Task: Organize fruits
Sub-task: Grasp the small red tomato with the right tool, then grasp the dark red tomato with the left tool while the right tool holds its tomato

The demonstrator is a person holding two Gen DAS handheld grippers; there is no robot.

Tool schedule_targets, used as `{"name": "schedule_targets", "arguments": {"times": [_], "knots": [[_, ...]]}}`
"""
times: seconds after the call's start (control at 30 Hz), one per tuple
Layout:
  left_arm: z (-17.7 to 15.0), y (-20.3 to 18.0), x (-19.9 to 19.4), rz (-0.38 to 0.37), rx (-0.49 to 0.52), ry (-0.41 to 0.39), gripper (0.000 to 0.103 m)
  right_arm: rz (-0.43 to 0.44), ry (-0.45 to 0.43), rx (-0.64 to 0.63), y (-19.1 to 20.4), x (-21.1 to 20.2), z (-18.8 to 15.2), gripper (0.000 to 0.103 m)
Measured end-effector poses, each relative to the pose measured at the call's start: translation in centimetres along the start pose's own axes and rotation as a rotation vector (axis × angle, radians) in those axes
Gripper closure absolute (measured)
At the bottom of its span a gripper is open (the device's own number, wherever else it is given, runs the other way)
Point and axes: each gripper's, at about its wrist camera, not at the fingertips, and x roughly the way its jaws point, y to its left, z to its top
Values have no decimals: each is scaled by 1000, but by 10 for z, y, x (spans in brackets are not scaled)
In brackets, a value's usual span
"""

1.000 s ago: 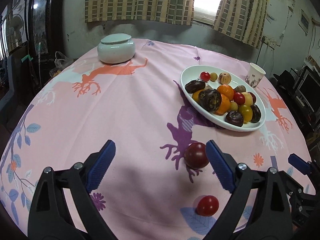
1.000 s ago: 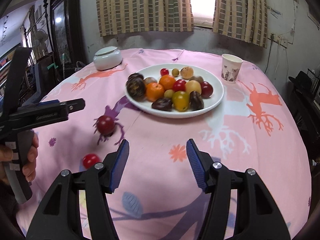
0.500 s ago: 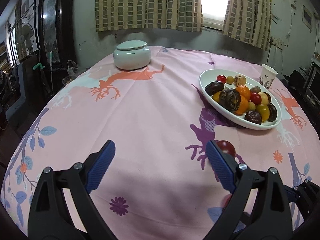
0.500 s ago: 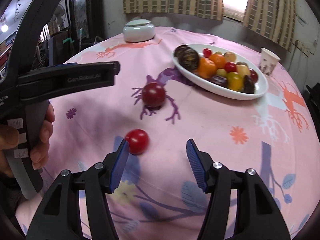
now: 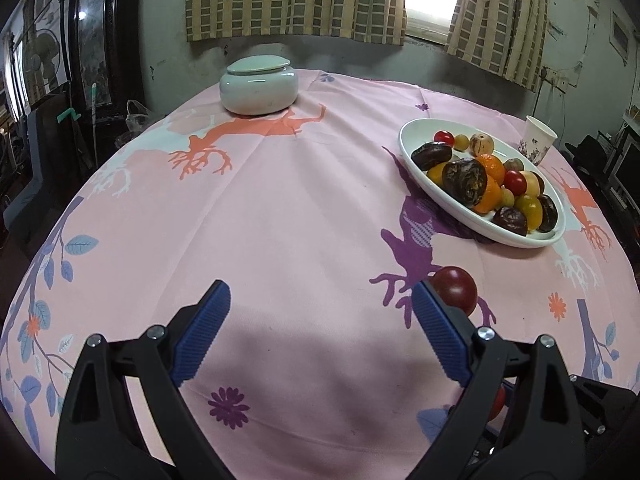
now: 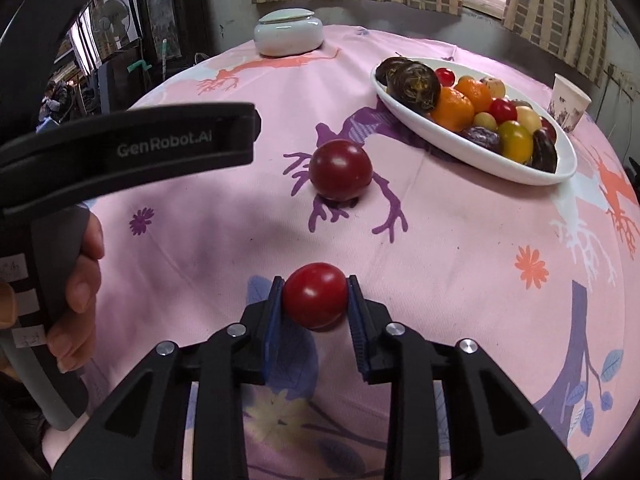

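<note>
My right gripper (image 6: 315,301) is closing its jaws on a small red tomato (image 6: 315,295); both blue pads press on its sides, low over the pink tablecloth. A larger dark red tomato (image 6: 341,175) lies on the cloth just beyond it. In the left wrist view that dark tomato (image 5: 456,290) sits just past the right fingertip of my left gripper (image 5: 320,308), which is open and holds nothing. A white oval plate (image 6: 472,152) piled with several fruits stands at the far right, also seen as the plate (image 5: 416,130) in the left wrist view.
A pale lidded jar (image 5: 259,88) stands at the table's far side. A paper cup (image 5: 538,140) is behind the plate. A hand (image 6: 80,280) grips the left tool's black handle (image 6: 128,148) at the left of the right wrist view. Curtains and a window are behind.
My right gripper moved left and down to the small red tomato and shut on it. The left gripper stayed open, almost in place.
</note>
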Motion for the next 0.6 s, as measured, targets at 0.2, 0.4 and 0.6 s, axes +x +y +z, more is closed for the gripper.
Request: {"name": "schedule_targets", "arguments": {"times": [0.2,0.4,0.6], "knots": [[-5,-9,3,4,37,-3,9,-1,-46,72,-36,-23,-7,72],[-13,-22,9,25,99,-11,9,-2,-82,180,-81,-36,-20,72],[-21,-39,12,22,169,-5,9,25,-124,204,-88,-47,-22,72]]}}
